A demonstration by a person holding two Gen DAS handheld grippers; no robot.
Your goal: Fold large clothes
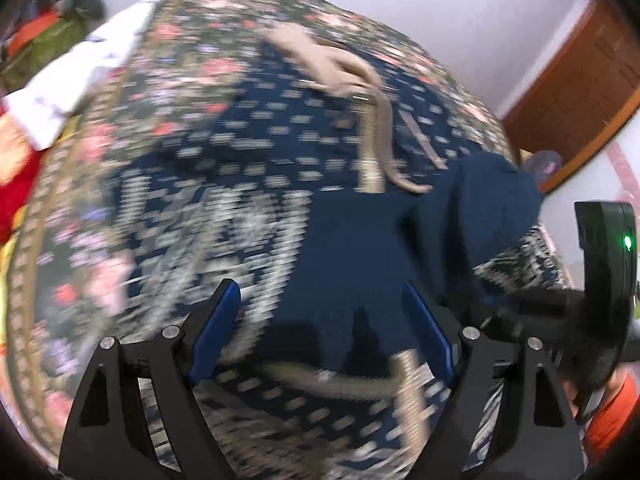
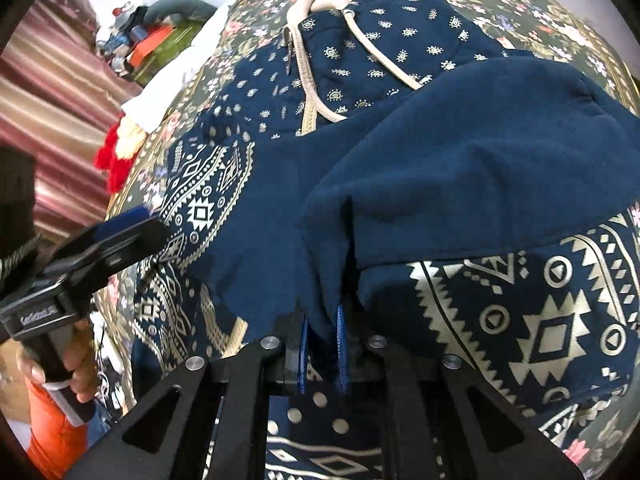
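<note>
My right claw (image 2: pixel 322 344) pinches a lifted fold of the navy printed garment (image 2: pixel 460 168) over the floral bedspread (image 2: pixel 520 8), my left claw (image 1: pixel 320 328) gaping wide above it

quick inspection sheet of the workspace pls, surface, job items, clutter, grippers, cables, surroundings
surface: floral bedspread covering the bed, dark with pink flowers.
job's things: navy printed garment spread out, beige trim along its neckline; one plain-side fold is lifted over the patterned hem.
clutter: white cloth and red fabric at the bed's edge; a pile of items beyond.
grippers: left gripper open above the garment, its view motion-blurred; right gripper shut on the garment's fold.
cables: nothing seen.
surroundings: pale wall, wooden door, striped curtain.
</note>
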